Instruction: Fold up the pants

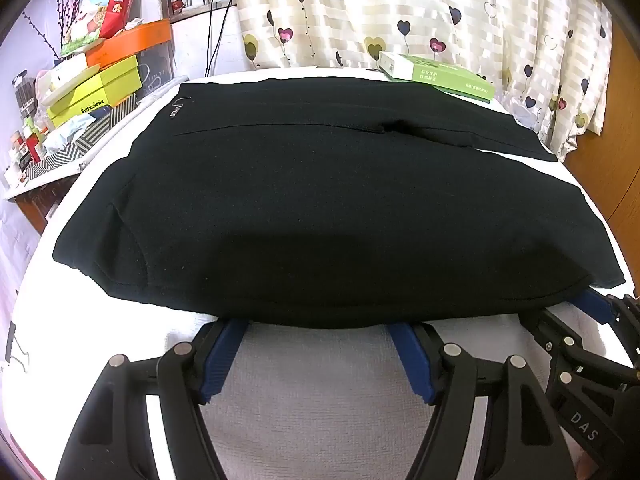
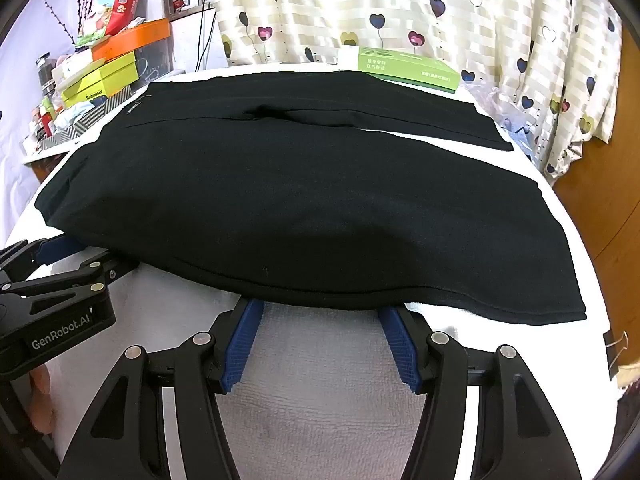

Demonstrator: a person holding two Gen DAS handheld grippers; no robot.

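The black pants (image 1: 320, 208) lie spread across the white towel-covered table (image 1: 312, 392), waist to the left, legs to the right. They also fill the right wrist view (image 2: 280, 200). My left gripper (image 1: 316, 322) is open, its blue-padded fingertips slid under the near edge of the pants. My right gripper (image 2: 320, 306) is open too, fingertips tucked under the same near edge further right. The right gripper shows at the right edge of the left wrist view (image 1: 600, 320); the left gripper shows at the left of the right wrist view (image 2: 60, 256).
A green box (image 1: 436, 76) lies at the table's far edge by the heart-patterned curtain (image 1: 400, 12). Stacked yellow and orange boxes (image 1: 104, 76) crowd a shelf at the left. A binder clip (image 2: 614, 346) grips the table cover at the right.
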